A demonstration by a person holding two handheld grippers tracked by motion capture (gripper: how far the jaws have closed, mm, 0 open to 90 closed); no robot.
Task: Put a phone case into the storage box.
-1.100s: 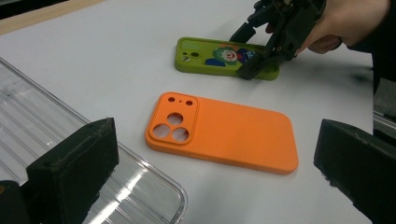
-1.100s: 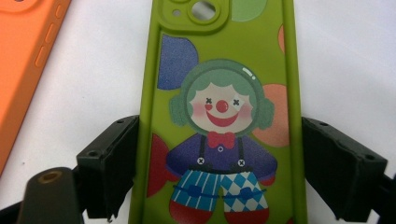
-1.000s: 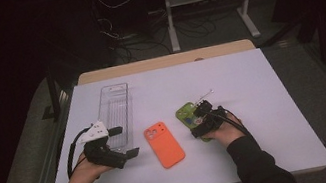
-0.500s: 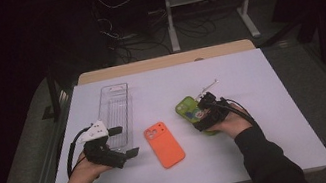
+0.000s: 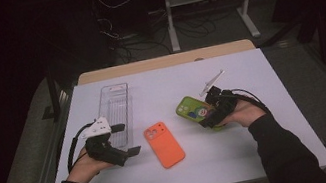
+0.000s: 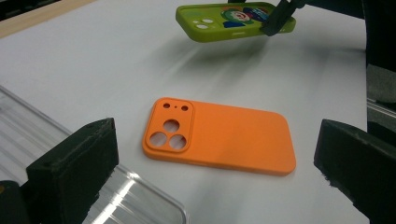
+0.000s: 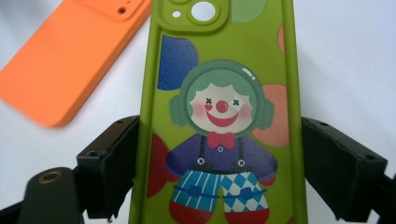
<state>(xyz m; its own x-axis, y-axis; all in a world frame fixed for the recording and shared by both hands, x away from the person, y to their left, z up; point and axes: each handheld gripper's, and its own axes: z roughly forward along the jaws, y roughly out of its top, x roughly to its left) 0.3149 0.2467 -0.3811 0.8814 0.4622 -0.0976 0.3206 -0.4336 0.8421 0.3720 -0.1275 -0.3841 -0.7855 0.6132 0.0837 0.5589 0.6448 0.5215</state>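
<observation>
A green phone case (image 5: 194, 110) printed with a clown hangs tilted a little above the white table (image 5: 262, 145), casting a shadow below it. My right gripper (image 5: 211, 116) is shut on it, pads pressing both long edges (image 7: 219, 163). The same green case (image 6: 229, 18) appears far off in the left gripper view. An orange phone case (image 5: 164, 144) lies flat, camera cut-outs up, at the table's middle front. My left gripper (image 5: 126, 139) rests open just left of it, jaws wide apart and nothing between them (image 6: 219, 144).
A clear plastic tray (image 5: 116, 111) lies lengthwise at the left, its near corner by my left gripper's jaw (image 6: 28, 126). Beyond the table's wooden far edge (image 5: 166, 61) are dark floor, cables and a metal stand.
My right gripper has risen with the green case and drifted slightly right and away from me. The left gripper and orange case have stayed put.
</observation>
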